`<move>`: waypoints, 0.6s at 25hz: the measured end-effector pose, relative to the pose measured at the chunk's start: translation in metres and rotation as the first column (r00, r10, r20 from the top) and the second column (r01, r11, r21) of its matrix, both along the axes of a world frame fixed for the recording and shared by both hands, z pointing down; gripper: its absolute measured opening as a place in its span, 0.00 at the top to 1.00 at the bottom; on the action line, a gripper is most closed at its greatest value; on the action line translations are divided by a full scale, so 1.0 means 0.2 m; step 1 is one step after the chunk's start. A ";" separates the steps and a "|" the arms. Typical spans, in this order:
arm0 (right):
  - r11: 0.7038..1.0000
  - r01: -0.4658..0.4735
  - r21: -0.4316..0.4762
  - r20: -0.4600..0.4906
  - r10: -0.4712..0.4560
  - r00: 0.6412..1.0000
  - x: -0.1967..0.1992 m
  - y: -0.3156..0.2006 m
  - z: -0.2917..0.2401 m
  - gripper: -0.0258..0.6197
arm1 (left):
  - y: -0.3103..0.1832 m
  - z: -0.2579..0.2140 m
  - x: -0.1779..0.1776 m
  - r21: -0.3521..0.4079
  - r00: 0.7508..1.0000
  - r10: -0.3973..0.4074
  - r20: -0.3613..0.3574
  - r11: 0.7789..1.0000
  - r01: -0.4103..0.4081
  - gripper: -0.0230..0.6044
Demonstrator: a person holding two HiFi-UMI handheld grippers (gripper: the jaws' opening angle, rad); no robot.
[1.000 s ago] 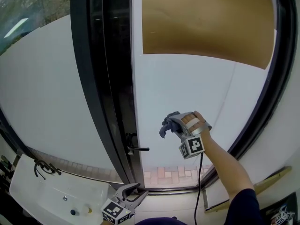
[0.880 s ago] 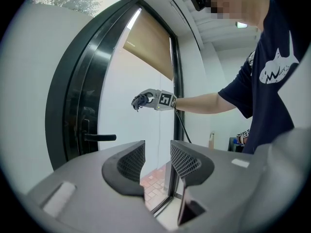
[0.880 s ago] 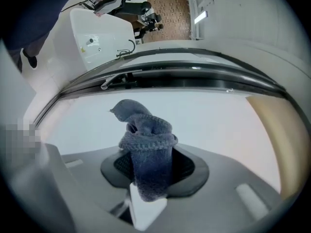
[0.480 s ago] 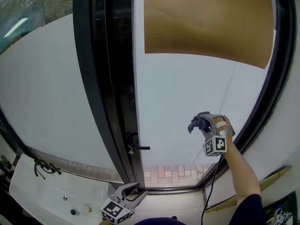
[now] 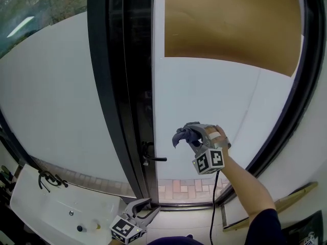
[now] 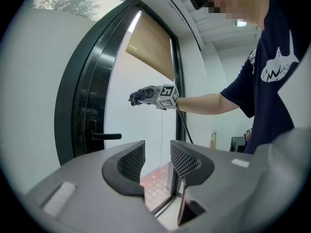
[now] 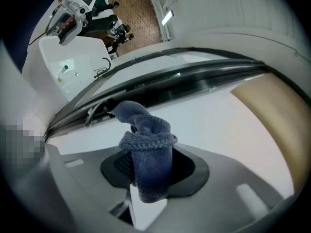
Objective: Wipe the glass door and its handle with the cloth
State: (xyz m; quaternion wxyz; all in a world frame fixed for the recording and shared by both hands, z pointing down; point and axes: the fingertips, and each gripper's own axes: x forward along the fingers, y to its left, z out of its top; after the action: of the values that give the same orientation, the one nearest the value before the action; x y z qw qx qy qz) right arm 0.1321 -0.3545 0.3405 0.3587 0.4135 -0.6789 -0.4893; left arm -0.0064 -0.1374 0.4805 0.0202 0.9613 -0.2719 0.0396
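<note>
The glass door (image 5: pixel 204 96) has a black frame and a black lever handle (image 5: pixel 153 158) at its left edge. My right gripper (image 5: pixel 190 135) is shut on a blue-grey cloth (image 5: pixel 183 135), held up at the lower middle of the pane, just right of the handle. In the right gripper view the cloth (image 7: pixel 146 144) bunches out from between the jaws, facing the glass (image 7: pixel 214 125). My left gripper (image 5: pixel 144 210) hangs low near the door's bottom, open and holding nothing. In the left gripper view its jaws (image 6: pixel 158 159) stand apart, with the handle (image 6: pixel 104 136) and the cloth (image 6: pixel 138 96) beyond.
A tan roller blind (image 5: pixel 230 22) covers the top of the door. A white sink (image 5: pixel 56 213) with a black tap (image 5: pixel 48 180) lies at the lower left. The right door frame (image 5: pixel 286 116) and a wooden strip (image 5: pixel 271 205) lie to the right.
My right gripper with the cloth swept right across the glass, then back left toward the handle. The left gripper stayed still.
</note>
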 end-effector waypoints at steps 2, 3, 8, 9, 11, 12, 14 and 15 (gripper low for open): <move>0.997 0.071 0.003 -0.019 -0.071 0.997 -0.25 -0.02 0.00 0.73 | 0.01 0.00 -0.01 -0.002 1.000 -0.009 -0.004 1.000 0.009 0.71; 0.995 0.100 0.007 -0.044 -0.100 0.994 -0.36 -0.03 0.00 0.73 | 0.02 -0.01 -0.02 0.001 1.000 -0.015 -0.004 1.000 0.015 0.71; 0.982 0.191 0.004 -0.159 -0.188 0.969 -0.75 -0.11 0.07 0.73 | 0.03 -0.03 -0.09 0.000 0.998 -0.061 -0.012 0.998 0.061 0.71; 0.979 0.203 0.004 -0.178 -0.199 0.964 -0.80 -0.13 0.08 0.73 | 0.03 -0.04 -0.10 -0.005 0.998 -0.068 -0.015 0.998 0.068 0.71; 0.977 0.215 -0.001 -0.219 -0.210 0.953 -0.87 -0.16 0.12 0.73 | 0.04 -0.04 -0.11 -0.005 0.997 -0.075 -0.020 0.997 0.075 0.71; 0.977 0.214 -0.004 -0.240 -0.209 0.948 -0.89 -0.18 0.15 0.73 | 0.04 -0.03 -0.11 -0.002 0.997 -0.076 -0.022 0.997 0.076 0.71; 0.977 0.212 -0.011 -0.270 -0.207 0.940 -0.88 -0.21 0.19 0.73 | 0.04 -0.03 -0.11 0.002 0.997 -0.078 -0.025 0.997 0.078 0.71; 0.977 0.212 -0.014 -0.278 -0.207 0.938 -0.87 -0.21 0.21 0.73 | 0.05 -0.02 -0.11 0.003 0.997 -0.077 -0.025 0.997 0.077 0.71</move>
State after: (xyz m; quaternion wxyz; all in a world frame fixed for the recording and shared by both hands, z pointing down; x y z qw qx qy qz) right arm -0.0415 -0.3973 0.3832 0.3930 0.2690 -0.6579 -0.5834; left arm -0.0279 -0.1284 0.4755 0.0233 0.9506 -0.3084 0.0263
